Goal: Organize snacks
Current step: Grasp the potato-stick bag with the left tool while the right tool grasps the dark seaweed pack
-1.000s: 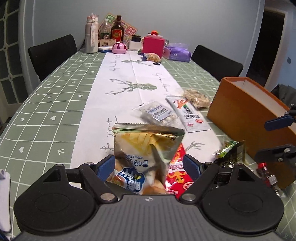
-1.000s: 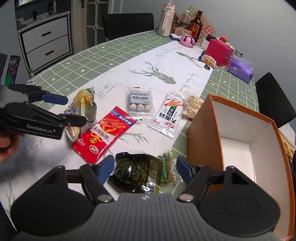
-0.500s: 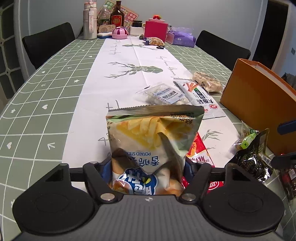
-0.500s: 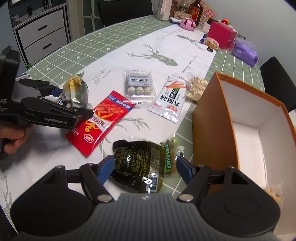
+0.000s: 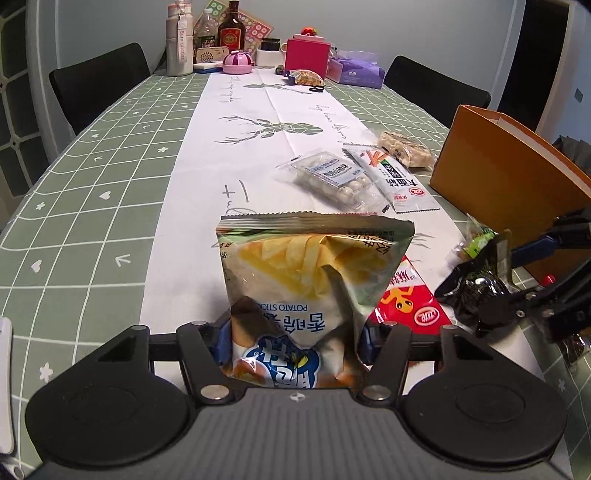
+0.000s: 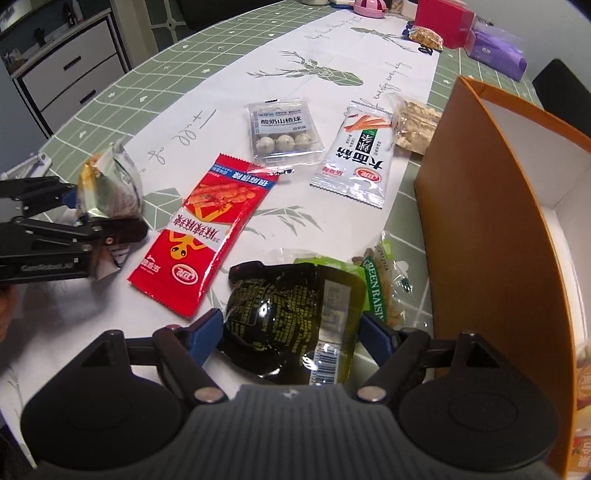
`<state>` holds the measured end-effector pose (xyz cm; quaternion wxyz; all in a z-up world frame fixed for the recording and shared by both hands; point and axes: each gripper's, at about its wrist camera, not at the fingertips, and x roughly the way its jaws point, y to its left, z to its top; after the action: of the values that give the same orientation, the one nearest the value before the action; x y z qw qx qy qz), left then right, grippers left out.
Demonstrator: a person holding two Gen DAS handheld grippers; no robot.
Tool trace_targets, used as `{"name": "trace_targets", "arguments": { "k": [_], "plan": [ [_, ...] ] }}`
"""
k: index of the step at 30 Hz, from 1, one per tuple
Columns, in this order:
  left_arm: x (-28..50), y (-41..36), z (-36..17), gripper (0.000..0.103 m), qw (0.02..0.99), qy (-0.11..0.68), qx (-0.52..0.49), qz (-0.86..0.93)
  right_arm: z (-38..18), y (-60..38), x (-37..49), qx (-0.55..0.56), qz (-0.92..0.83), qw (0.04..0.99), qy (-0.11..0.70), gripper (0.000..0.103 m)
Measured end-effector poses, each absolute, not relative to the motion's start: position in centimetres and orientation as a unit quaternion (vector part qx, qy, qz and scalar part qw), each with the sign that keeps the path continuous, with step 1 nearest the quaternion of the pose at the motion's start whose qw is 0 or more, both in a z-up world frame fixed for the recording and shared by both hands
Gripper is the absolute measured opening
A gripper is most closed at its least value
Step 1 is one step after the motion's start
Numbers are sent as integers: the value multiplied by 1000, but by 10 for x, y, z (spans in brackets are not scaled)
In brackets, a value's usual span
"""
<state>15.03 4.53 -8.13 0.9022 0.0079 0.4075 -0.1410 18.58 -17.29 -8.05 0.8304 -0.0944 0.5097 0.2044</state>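
The left gripper is closing on the potato stick bag, its blue pads pressing the bag's lower sides.

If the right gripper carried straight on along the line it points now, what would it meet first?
Most likely the black foil snack packet, which already lies between the opening jaws of the right gripper. Its pads do not seem to press on it yet. Beyond it sits the green raisin bag, then the tablecloth; depth is uncertain.

Grey walls, black chairs
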Motion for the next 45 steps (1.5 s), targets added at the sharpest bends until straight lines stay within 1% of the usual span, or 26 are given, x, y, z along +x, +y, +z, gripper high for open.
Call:
{"name": "trace_targets", "arguments": {
  "k": [6, 10, 11, 12, 14, 16, 17, 18, 20, 22, 25, 29, 32, 37, 39, 41, 45],
  "plan": [
    [142, 48, -81, 70, 901, 408, 7, -144, -85, -165, 190, -97, 199, 838, 499, 79],
    [140, 50, -80, 70, 901, 410, 4, -144, -84, -161, 189, -98, 207, 837, 497, 74],
    [139, 51, -80, 70, 901, 410, 2, -143, -83, -160, 188, -96, 214, 835, 498, 67],
    [139, 52, -80, 70, 900, 411, 1, -143, -83, -160, 187, -95, 218, 833, 499, 63],
    [139, 53, -80, 70, 900, 412, -1, -143, -83, -159, 185, -100, 220, 834, 497, 62],
    [138, 53, -80, 70, 900, 412, -2, -143, -81, -159, 185, -94, 227, 832, 497, 54],
    [138, 53, -79, 70, 899, 413, -2, -143, -79, -159, 184, -89, 231, 832, 497, 47],
    [137, 53, -79, 69, 899, 413, -2, -143, -78, -158, 183, -91, 232, 831, 498, 45],
    [135, 54, -79, 69, 899, 414, -5, -145, -78, -156, 181, -98, 234, 831, 494, 44],
    [134, 55, -79, 69, 898, 414, -6, -147, -78, -156, 181, -100, 235, 832, 493, 45],
    [133, 55, -79, 69, 898, 414, -4, -146, -80, -155, 181, -100, 247, 831, 489, 49],
    [132, 54, -79, 69, 898, 415, -3, -145, -86, -152, 182, -110, 246, 833, 483, 59],
    [132, 54, -79, 69, 898, 415, -2, -144, -89, -148, 181, -125, 249, 835, 474, 60],
    [130, 52, -79, 69, 897, 417, 3, -146, -87, -144, 181, -139, 247, 830, 480, 56],
    [128, 52, -77, 69, 898, 415, 1, -146, -84, -143, 179, -145, 249, 828, 482, 50],
    [126, 53, -74, 69, 901, 408, -1, -145, -81, -145, 178, -144, 250, 827, 483, 48],
    [123, 54, -67, 69, 904, 402, 2, -145, -75, -152, 180, -127, 244, 829, 488, 46]
  ]
}}
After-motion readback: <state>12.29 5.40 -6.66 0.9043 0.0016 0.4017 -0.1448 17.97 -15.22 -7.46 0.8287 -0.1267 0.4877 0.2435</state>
